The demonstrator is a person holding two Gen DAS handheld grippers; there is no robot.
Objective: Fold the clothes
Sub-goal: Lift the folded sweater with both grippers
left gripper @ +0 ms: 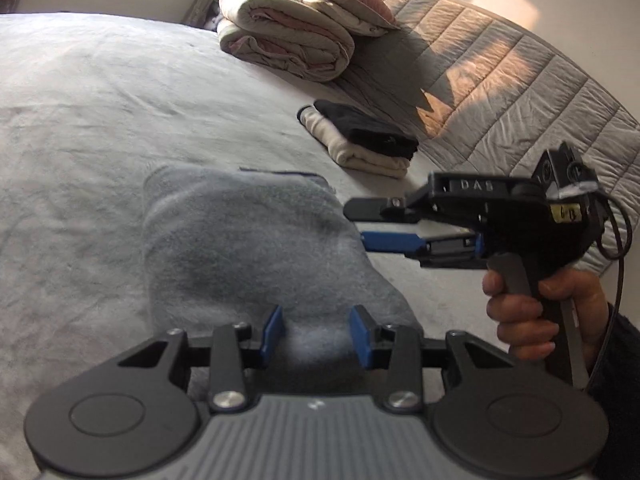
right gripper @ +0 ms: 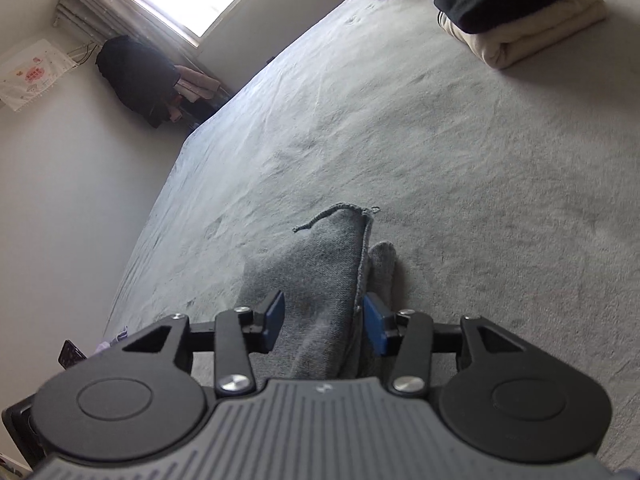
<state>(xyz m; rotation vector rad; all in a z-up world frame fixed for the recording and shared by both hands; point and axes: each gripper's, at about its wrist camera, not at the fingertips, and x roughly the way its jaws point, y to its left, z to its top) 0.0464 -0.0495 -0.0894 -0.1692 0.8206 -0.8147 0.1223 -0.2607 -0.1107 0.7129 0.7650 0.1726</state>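
A grey knitted garment (left gripper: pixel 256 248) lies bunched on the bed (left gripper: pixel 100 120), apparently mid-fold. The left gripper (left gripper: pixel 316 334) straddles its near edge, fingers parted, not pinching. The right gripper (right gripper: pixel 325 320), in a hand (left gripper: pixel 532 308), has parted fingers around a raised fold, likely to guide it. Folded clothes (left gripper: pixel 360 136) are stacked well apart, probably out of the way.

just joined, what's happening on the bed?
A person is folding a grey knit garment on a grey bed with two handheld grippers. The left gripper and right gripper each have the fabric between open jaws, neither clamped. A folded stack of black and cream clothes sits further back, near rolled quilts.
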